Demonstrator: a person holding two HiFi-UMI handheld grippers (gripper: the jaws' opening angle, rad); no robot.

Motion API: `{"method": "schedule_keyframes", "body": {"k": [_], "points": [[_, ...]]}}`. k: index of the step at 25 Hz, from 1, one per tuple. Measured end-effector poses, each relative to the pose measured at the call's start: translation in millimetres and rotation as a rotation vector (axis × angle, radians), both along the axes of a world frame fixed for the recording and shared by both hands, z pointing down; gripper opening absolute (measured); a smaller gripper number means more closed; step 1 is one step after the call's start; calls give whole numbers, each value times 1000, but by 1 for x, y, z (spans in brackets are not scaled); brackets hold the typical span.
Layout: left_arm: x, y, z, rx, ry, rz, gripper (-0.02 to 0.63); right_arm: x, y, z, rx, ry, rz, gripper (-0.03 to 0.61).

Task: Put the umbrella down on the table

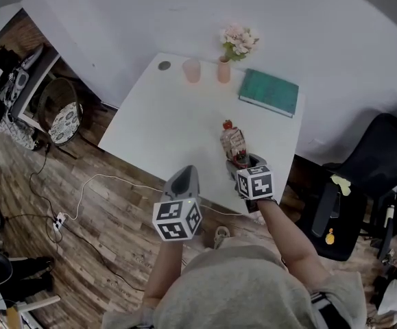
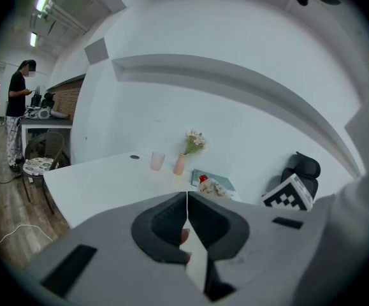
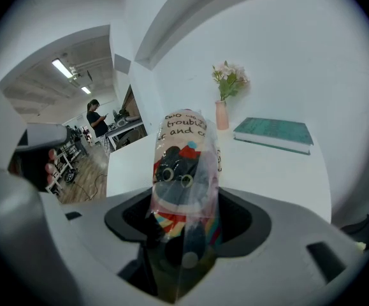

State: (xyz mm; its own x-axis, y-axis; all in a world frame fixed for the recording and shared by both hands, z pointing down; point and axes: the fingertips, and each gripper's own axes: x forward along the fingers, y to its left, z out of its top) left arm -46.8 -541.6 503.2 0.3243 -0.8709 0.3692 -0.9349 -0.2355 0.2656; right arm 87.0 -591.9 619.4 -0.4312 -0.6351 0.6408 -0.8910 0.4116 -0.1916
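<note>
A folded umbrella (image 1: 233, 142) in a clear sleeve, with a cartoon print and a red tip, sticks out forward from my right gripper (image 1: 243, 162), which is shut on its lower end. It hangs over the front right part of the white table (image 1: 164, 132). In the right gripper view the umbrella (image 3: 184, 164) fills the space between the jaws of the right gripper (image 3: 184, 204). My left gripper (image 1: 184, 178) is off the table's front edge, shut with nothing in it; its jaws (image 2: 187, 196) meet in a thin line. I cannot tell whether the umbrella touches the table.
At the table's far side stand a pink cup (image 1: 192, 70), a pink vase with flowers (image 1: 224, 68) and a green book (image 1: 269, 92). A black office chair (image 1: 363, 184) is to the right, a wicker chair (image 1: 59, 112) to the left. A person (image 2: 17, 116) stands far off.
</note>
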Motion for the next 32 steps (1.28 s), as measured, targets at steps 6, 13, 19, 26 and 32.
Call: {"method": "schedule_keyframes", "body": {"k": [6, 13, 19, 26, 32], "points": [[-3, -2, 2, -6, 2, -2, 9, 0, -9, 29, -75, 46, 2, 270], [-3, -6, 8, -20, 1, -10, 9, 6, -19, 54, -140, 97, 13, 270], [1, -5, 9, -28, -2, -9, 9, 10, -21, 66, -184, 130, 17, 270], [7, -2, 10, -27, 4, -4, 9, 12, -22, 75, -226, 120, 19, 273], [8, 4, 6, -21, 6, 2, 9, 10, -22, 76, -230, 139, 5, 275]]}}
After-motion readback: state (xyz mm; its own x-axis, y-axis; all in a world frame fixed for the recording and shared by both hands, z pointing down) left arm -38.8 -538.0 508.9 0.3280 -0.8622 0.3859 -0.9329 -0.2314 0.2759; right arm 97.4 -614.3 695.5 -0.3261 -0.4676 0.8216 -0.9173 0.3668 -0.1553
